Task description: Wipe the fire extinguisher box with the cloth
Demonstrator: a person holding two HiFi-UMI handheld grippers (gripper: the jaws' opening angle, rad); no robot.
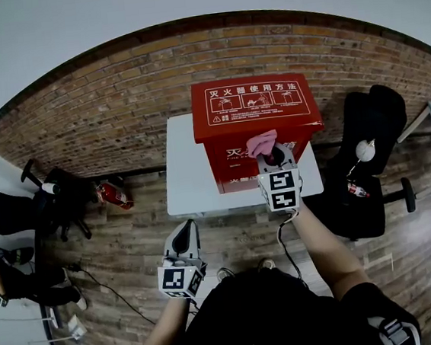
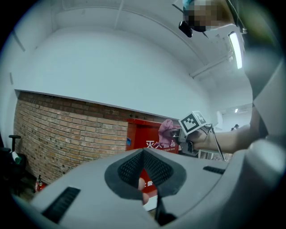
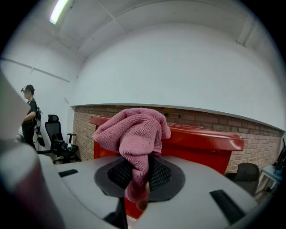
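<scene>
Right claw (image 1: pixel 273 156) raised, pinching cloth (image 1: pixel 261 143) at box (image 1: pixel 254 102).

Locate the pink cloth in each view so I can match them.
Head view: cloth right of centre, at the fire extinguisher box front, above the right gripper.
Left gripper view: right of centre, at the box front.
Right gripper view: centre, pinched between the fingers.
Shared landmark: the red box behind it.

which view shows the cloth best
The right gripper view: the cloth fills the centre, pinched between the jaws. The head view shows it small by the box; the left gripper view, small and far off.
</scene>
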